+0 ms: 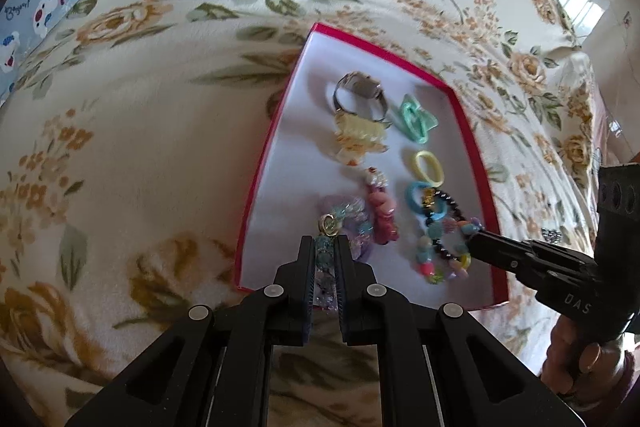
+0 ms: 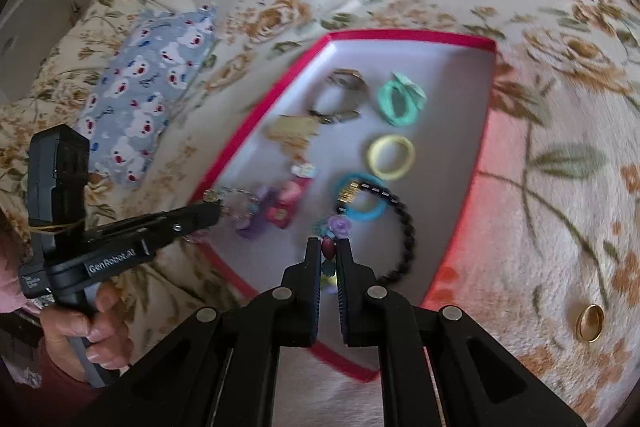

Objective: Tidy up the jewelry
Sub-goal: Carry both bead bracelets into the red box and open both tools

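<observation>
Now | left tongs (image 1: 325,247) grip crystal bracelet (image 1: 326,227) | right tongs (image 2: 329,251) grip colourful bracelet (image 2: 338,227) | "GenRobot.AI"

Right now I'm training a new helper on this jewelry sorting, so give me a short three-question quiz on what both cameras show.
1. True or false: the left gripper is shut on a bracelet of pale blue and purple beads.
2. What does the right gripper pinch? A) yellow hair tie B) colourful bead bracelet C) watch
3. Fill in: the gold ring lies on the ____, outside the red box.

Key: 1 true; 2 B; 3 blanket.
</observation>
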Demonstrator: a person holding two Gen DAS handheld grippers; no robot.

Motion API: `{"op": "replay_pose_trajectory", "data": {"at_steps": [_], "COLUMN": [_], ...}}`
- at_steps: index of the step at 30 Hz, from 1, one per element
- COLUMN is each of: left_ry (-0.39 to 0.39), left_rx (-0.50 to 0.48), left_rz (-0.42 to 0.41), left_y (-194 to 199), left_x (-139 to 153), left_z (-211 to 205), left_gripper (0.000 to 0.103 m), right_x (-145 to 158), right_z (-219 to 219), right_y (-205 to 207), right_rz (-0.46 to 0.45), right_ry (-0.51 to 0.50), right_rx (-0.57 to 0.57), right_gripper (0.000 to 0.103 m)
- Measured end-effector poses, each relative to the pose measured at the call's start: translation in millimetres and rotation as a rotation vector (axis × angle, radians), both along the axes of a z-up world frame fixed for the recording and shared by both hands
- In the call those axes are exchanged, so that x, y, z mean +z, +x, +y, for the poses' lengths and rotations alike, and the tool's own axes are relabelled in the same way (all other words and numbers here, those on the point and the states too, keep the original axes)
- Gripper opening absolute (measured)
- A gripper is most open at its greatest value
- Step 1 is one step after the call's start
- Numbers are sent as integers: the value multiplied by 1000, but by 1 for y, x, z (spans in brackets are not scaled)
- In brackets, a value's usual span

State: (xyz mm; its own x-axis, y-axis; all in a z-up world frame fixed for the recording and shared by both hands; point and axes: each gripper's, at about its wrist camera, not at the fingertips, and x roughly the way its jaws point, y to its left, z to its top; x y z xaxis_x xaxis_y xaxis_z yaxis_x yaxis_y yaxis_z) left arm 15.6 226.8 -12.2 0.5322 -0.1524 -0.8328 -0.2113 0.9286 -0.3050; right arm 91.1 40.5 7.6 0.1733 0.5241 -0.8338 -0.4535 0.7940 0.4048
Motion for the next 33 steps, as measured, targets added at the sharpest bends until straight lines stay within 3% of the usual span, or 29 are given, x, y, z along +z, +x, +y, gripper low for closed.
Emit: {"op": "replay_pose_trajectory", "data": {"at_steps": [11,21,27,33], "left_ry": [48,49,40,84], "left_rx": [4,-4,-5,-8], "left_rz": [33,37,31,19], "left_y": [11,11,10,7], "left_x": [-11,-10,-8,-2], "left_z": [-7,-10,-9,-15], "left_gripper": [10,18,29,44], "right_x": [-9,-12,-11,-8], "right_z": [-7,-4,-5,-6], "right_y": [4,6,6,6], "right_rz": [-9,-5,2,0], "right_ry": [-54,-72,-70,-62], "right_rx": [-4,3,-4,-10], "right_gripper": [7,11,12,13]}}
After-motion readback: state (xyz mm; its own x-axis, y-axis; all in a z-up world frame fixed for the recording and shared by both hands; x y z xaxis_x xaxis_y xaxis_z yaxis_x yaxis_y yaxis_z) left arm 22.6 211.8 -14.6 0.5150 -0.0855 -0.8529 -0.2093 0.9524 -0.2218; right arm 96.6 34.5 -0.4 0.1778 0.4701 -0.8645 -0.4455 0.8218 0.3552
